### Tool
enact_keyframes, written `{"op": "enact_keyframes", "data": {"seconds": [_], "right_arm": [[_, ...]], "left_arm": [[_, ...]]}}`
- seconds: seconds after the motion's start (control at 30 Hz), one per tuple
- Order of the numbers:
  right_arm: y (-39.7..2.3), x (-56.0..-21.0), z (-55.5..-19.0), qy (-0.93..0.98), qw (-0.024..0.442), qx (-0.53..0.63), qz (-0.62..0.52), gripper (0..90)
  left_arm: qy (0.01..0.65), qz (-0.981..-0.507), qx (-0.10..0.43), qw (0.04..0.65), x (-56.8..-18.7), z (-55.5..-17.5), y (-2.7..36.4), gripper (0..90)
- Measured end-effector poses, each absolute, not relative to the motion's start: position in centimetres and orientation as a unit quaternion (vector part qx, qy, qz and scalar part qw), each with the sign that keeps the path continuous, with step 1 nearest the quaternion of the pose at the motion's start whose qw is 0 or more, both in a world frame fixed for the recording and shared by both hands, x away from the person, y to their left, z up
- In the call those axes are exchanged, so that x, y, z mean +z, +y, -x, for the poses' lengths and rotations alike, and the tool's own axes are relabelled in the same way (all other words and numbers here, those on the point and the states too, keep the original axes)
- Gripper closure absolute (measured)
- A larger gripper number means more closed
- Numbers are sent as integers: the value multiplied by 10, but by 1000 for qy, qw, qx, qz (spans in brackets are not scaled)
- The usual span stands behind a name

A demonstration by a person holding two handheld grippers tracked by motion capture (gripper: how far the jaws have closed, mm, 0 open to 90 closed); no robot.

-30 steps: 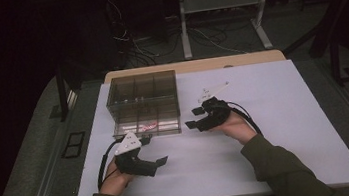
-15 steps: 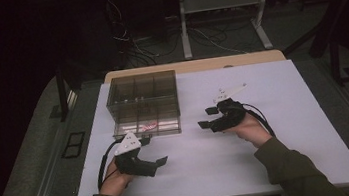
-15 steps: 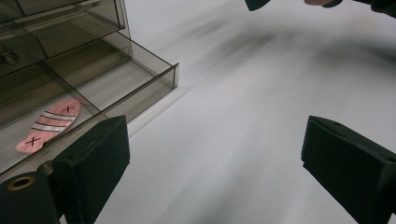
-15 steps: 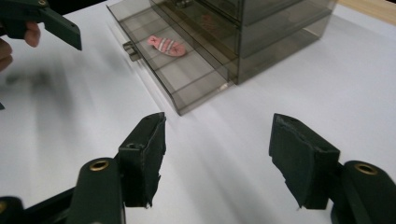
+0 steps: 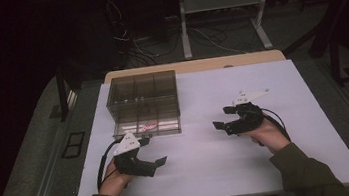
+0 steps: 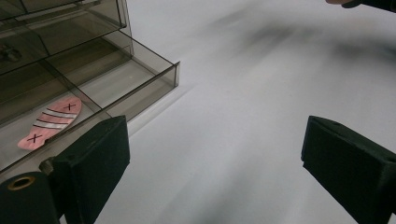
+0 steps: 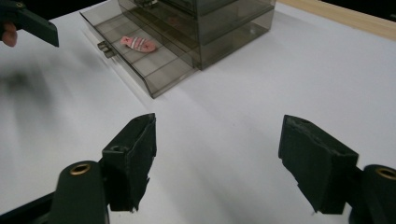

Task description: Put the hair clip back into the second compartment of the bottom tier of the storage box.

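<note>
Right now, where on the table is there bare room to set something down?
Bare: the stretch between the left tongs and right tongs, and right of the drawer cabinet. Crowded: the pulled-out drawer holding the pink fish.

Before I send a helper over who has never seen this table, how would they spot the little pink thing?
On the white table stands a smoky clear drawer cabinet. Its bottom drawer is pulled out toward the person. The pink fish-shaped piece lies flat inside it, striped, with black crosses, the only coloured item there.
</note>
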State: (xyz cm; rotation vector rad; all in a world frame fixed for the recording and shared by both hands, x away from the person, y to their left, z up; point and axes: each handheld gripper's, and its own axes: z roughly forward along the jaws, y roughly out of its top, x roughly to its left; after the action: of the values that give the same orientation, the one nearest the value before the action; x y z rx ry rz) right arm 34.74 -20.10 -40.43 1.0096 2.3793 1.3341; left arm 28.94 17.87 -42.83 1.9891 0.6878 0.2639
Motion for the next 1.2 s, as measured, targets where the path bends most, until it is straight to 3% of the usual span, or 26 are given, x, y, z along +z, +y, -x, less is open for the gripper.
{"op": "enact_keyframes", "data": {"seconds": [0.43, 1.2], "right_arm": [[-228, -412, -322, 807, 134, 456, -351, 204], [-266, -433, -287, 808, 146, 445, -357, 190]], "left_arm": [[285, -817, 108, 489, -429, -290, 179, 66], [284, -818, 109, 488, -428, -290, 180, 66]]}}
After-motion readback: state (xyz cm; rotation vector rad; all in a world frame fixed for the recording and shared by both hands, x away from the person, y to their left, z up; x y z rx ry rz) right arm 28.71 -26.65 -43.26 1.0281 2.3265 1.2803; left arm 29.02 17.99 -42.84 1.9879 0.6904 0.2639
